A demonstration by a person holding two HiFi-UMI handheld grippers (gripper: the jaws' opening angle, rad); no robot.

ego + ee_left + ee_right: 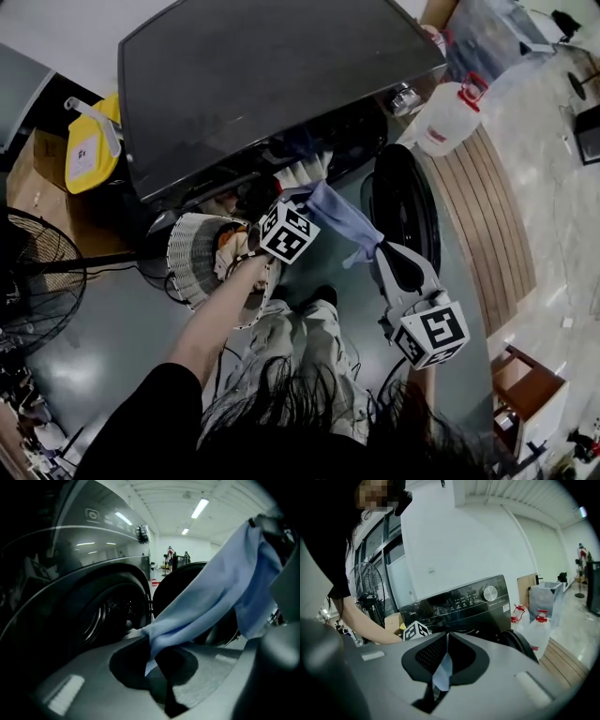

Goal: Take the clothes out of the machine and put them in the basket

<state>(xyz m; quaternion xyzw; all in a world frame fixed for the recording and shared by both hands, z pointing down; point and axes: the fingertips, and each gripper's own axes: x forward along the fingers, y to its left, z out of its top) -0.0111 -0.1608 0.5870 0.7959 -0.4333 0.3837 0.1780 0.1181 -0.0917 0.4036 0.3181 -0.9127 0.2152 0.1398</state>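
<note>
Washing machine [272,84] sits at 12 o'clock. Laundry basket [202,267] is on the floor [112,347] at 9, with the fan [37,281] further out that way. Open door [403,202] is at 3, jug [448,117] at 2, and the garment [342,220] hangs between basket and door.

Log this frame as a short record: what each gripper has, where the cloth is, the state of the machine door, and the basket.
left gripper: shut on one part of the blue cloth
right gripper: shut on another part of the same cloth
cloth: hangs in the air between the two grippers, in front of the washing machine, not in the basket
machine door: open
basket: white, on the floor by the machine's front, with some clothes inside
</note>
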